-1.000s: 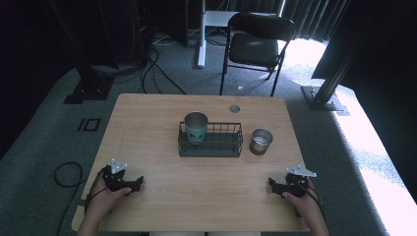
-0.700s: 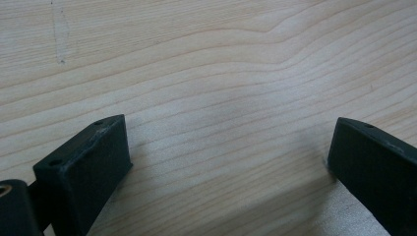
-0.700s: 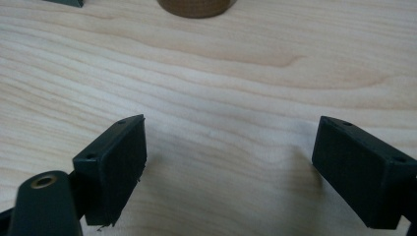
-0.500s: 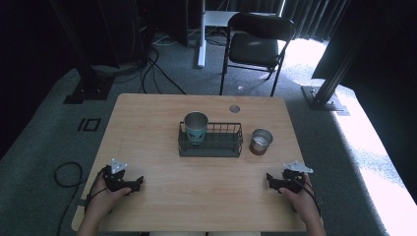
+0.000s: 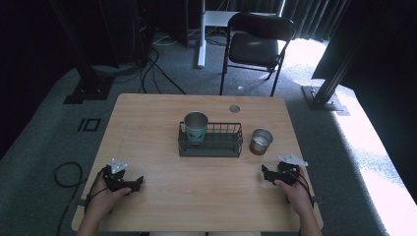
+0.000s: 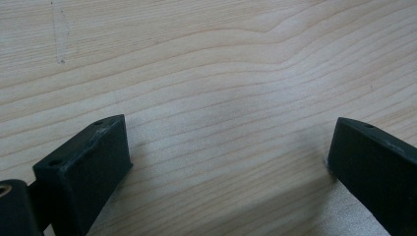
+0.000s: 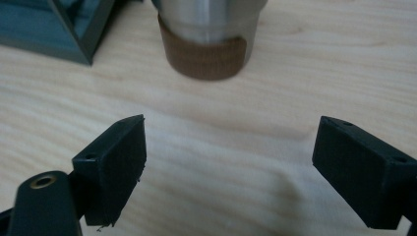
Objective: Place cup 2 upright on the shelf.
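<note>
A: Starting from the high view, what do you make of it?

B: Both tools sit low at the near edge of the table (image 5: 147, 113). The left gripper (image 5: 134, 183) is well apart from everything. The right gripper (image 5: 266, 173) points toward the small steel cup (image 5: 260, 141), which stands on the wood just beside the right end of the wire basket (image 5: 210, 145). A taller cup (image 5: 196, 127) stands upright in the basket's left end.

A: And the left gripper view?

B: Bare wood grain between jaws spread wide, nothing held.

A: The right gripper view?

B: The right gripper (image 7: 228, 167) is also spread wide and empty. The small steel cup (image 7: 209, 37) stands straight ahead, its brown band at the base, apart from the jaws, with the wire basket's corner (image 7: 59, 29) to its left.

A: So which step?

B: I'd judge it the approach, with the grasp not yet made. The next move likely calls for going forward until the jaws straddle the cup's wall, keeping clear of the basket, then closing squarely so the cup doesn't tip.
</note>
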